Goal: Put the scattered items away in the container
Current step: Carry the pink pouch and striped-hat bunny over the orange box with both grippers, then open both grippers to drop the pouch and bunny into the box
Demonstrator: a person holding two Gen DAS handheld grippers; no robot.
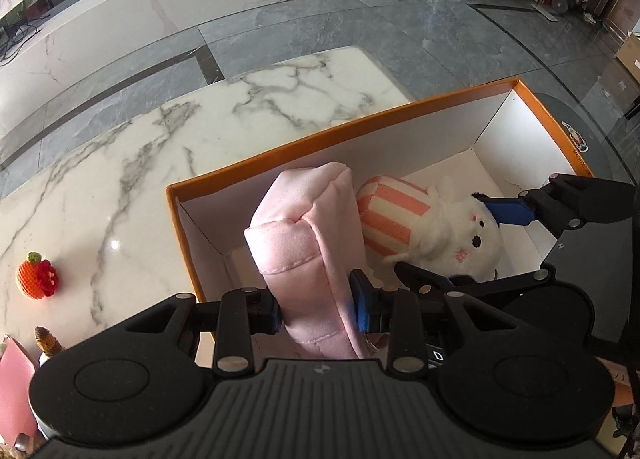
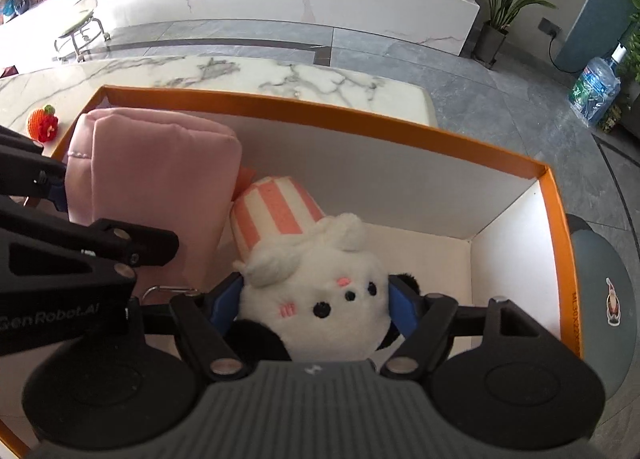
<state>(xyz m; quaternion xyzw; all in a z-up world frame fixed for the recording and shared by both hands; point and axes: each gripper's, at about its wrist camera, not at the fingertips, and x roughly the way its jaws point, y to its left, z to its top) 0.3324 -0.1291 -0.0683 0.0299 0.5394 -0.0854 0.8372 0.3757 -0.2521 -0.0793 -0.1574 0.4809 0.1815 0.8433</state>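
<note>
**Both claws inside the box, each with a soft toy in its grip**

Step in hand, by judgement: lowering two items into the container together. Left claw clamped on the pink plush pouch, blue pads pressed into both flanks, pouch upright at the lower centre of the left wrist view, over the left part of the orange box. Right claw closed around the white plush bunny, pads against either side of its head; striped pink-and-white body pointing toward the far wall. Bunny low in the box, at or near the floor; contact not certain. Pouch just beside the bunny, possibly touching.

Pose: both claws tipped steeply downward and forward into the box, side by side, left linkage crossing the left edge of the right wrist view.

Next move, by judgement: release of both toys, then withdrawal upward past the rim. Still outstanding: crocheted orange fruit on the marble counter, lower left, well apart from the box.
</note>
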